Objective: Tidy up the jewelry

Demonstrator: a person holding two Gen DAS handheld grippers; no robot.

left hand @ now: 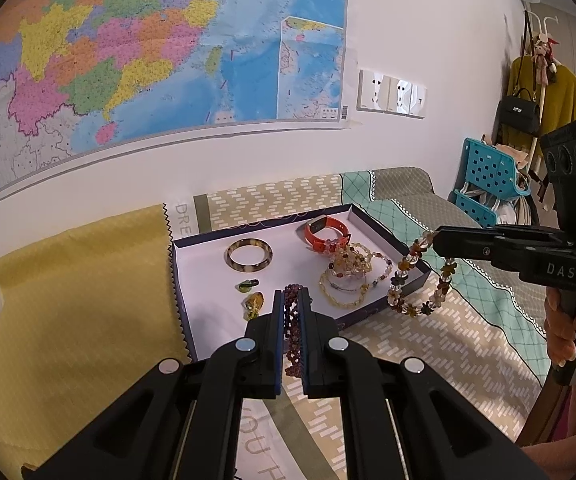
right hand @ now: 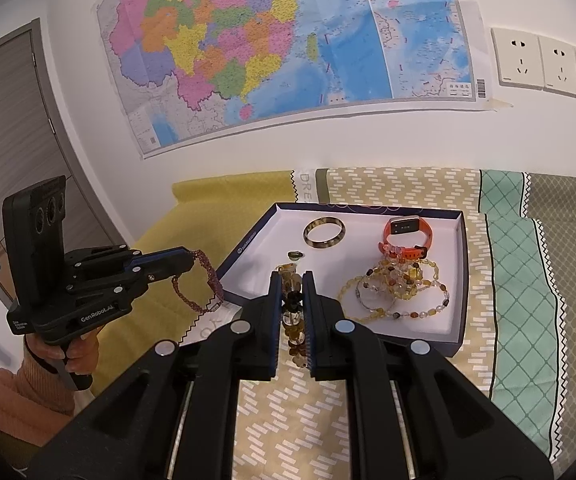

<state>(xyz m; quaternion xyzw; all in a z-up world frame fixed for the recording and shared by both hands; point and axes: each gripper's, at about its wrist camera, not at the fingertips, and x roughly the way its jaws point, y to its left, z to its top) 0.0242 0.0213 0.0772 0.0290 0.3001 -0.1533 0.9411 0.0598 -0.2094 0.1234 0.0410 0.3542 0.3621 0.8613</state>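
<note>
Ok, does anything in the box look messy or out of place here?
Yes. Several beaded strands lie heaped in a tangle on the box's right side, overlapping the orange watch. The bangle and small pieces lie apart, neatly. Each gripper holds a bracelet clear of the box.

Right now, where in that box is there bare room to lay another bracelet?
Free: the white floor of the box between the bangle and the near wall. Crowded: the right side, where the orange watch touches the bead pile.
</note>
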